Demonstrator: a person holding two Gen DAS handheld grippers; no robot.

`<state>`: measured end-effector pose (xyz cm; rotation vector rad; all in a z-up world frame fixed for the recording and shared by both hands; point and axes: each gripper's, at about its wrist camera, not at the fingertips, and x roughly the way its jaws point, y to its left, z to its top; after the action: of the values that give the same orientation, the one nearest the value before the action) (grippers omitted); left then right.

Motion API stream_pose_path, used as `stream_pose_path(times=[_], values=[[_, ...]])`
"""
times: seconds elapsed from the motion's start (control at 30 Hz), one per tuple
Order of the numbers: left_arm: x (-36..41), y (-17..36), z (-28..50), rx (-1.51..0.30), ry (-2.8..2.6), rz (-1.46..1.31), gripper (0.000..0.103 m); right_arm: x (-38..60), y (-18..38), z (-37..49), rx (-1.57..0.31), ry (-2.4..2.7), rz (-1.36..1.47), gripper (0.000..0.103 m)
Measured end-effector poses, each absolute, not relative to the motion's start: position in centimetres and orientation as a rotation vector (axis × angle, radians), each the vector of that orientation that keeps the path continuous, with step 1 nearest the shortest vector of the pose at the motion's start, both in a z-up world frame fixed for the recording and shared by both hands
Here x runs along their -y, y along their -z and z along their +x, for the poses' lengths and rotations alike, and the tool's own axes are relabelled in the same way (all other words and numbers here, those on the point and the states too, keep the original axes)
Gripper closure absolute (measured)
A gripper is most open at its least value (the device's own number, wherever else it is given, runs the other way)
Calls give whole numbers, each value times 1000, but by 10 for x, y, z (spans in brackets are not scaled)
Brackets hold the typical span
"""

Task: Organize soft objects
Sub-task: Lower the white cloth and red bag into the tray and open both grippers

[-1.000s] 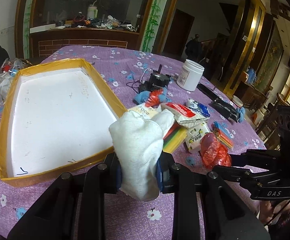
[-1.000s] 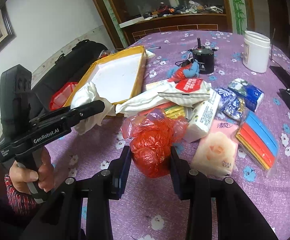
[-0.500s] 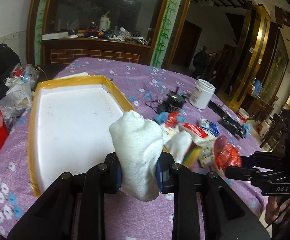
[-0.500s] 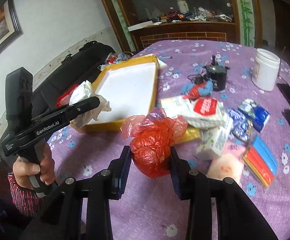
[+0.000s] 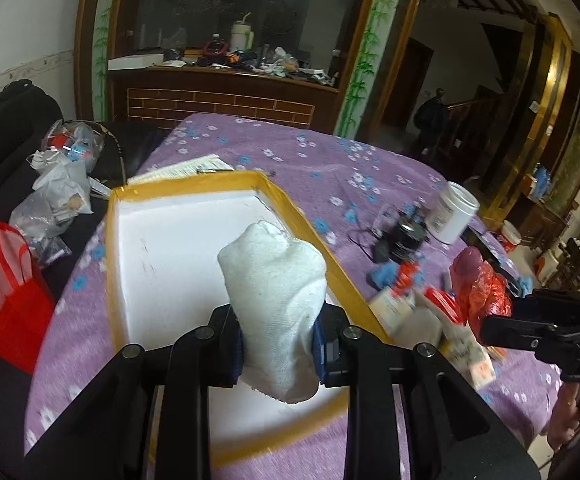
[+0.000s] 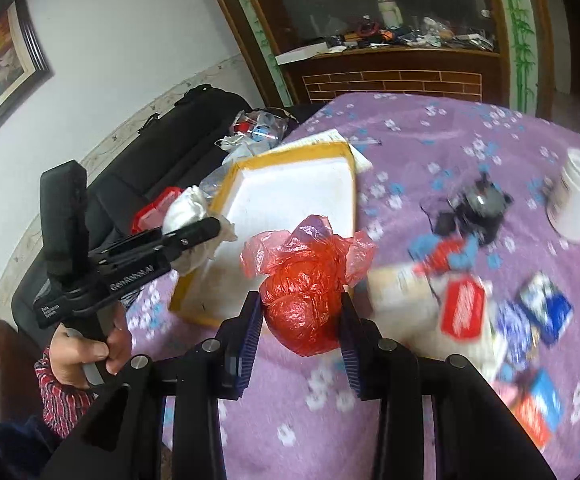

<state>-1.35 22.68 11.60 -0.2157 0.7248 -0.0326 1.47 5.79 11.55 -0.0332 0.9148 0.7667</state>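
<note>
My left gripper (image 5: 278, 350) is shut on a bunched white cloth (image 5: 274, 300), which hangs above the near part of a white tray with a yellow rim (image 5: 154, 248). My right gripper (image 6: 299, 322) is shut on a crumpled red plastic bag (image 6: 303, 284), held in the air just right of the tray's near corner (image 6: 186, 300). In the right wrist view the left gripper (image 6: 206, 232) and its cloth (image 6: 188, 210) show over the tray's left edge, with a hand (image 6: 86, 354) on the handle. The red bag (image 5: 477, 288) also shows at the right of the left wrist view.
Tissue packs and packets (image 6: 461, 312) lie scattered on the purple flowered tablecloth (image 6: 429, 136) right of the tray, with a white jar (image 6: 579, 200) and a black device (image 6: 477, 208) behind them. A red bag (image 5: 2, 292) and plastic bags (image 5: 62, 176) lie on the dark sofa left of the table.
Both grippers have risen and swung left toward the tray with their loads. The cloth now hangs over the tray instead of beside it, and the red bag has left the pile of packets.
</note>
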Motion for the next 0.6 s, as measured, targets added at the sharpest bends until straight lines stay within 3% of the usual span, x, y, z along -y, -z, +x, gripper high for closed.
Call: stream_pose_path(times=[0.33, 0.6], values=[[-260, -139, 81, -768, -33, -219, 79, -130, -117, 123, -982, -720, 15, 65], [-289, -63, 121, -879, -43, -379, 79, -174, -66, 199, -1068, -678, 110, 65]])
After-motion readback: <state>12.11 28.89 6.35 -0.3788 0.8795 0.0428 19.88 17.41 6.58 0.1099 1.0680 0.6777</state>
